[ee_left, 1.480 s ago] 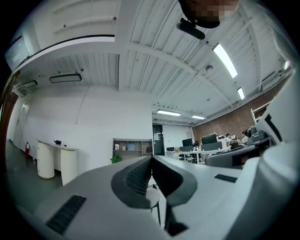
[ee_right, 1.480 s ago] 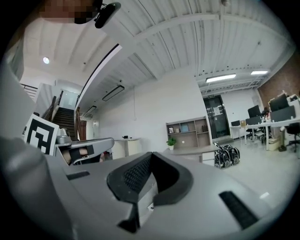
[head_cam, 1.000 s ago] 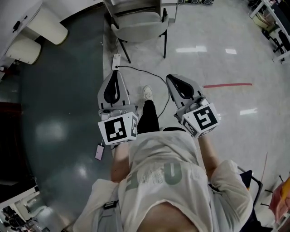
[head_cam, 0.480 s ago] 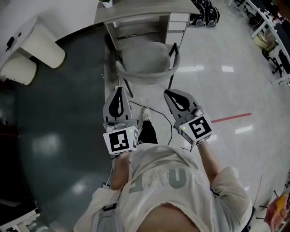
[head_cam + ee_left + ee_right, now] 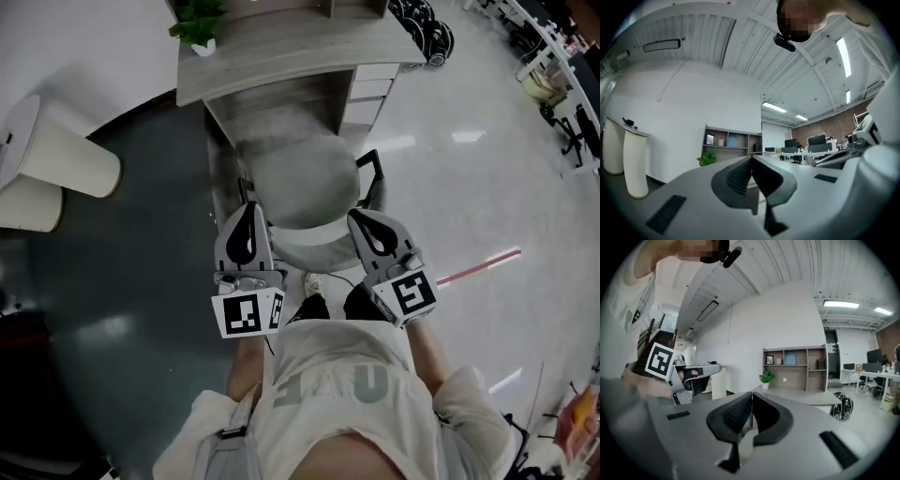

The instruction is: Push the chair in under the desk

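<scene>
No legible text or numbers.

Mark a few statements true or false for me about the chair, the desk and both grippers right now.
1. The left gripper and right gripper are both shut, with nothing between their jaws. True.
2. The chair is tipped on its side. False: the chair stands upright.
3. A potted plant stands on the desk. True.
4. The chair stands off to the desk's right, clear of it. False: it stands straight in front of the desk's opening.
5. The red line lies on the person's left. False: the red line is on the right.
</scene>
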`<state>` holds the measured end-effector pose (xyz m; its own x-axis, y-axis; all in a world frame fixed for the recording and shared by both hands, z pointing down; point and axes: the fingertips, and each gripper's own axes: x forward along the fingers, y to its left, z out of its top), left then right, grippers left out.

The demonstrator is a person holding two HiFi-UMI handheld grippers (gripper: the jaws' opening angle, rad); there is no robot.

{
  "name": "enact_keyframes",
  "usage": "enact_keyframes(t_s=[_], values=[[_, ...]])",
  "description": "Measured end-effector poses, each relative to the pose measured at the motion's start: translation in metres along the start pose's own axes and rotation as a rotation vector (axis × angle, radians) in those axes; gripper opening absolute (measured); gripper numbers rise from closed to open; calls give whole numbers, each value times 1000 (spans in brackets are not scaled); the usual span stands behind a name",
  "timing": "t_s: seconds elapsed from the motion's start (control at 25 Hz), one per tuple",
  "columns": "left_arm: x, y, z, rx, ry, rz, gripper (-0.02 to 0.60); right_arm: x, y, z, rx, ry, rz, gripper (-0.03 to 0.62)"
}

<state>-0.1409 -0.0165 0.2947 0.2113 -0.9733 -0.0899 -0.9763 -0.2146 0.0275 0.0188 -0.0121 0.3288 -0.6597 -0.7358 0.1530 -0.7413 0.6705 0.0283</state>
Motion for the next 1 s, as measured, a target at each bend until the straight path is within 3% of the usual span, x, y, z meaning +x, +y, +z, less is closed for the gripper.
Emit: enact_keyframes(t_s=[0.16, 0.28, 0.72, 0.8, 0.92, 0.96, 1.0], values=[[34, -5, -5, 5, 29, -20, 14, 21, -29, 0, 15, -7, -7, 18], [49, -5, -12, 10, 43, 6, 14, 36, -45, 1, 4, -4, 11, 18], [78, -41, -11, 11, 67, 10, 14, 43, -85, 11, 47, -34, 58, 18], [77, -46, -7, 28, 61, 10, 14, 42, -86, 12, 64, -38, 93, 18], [71, -47, -3, 34, 33, 15, 15, 38, -71, 3, 75, 26, 225, 22], [68, -48, -4, 44, 36, 3, 22, 37, -64, 0, 74, 40, 265, 66], [66, -50, -6, 57, 46, -19, 59, 37, -57, -2, 70, 43, 300, 205]])
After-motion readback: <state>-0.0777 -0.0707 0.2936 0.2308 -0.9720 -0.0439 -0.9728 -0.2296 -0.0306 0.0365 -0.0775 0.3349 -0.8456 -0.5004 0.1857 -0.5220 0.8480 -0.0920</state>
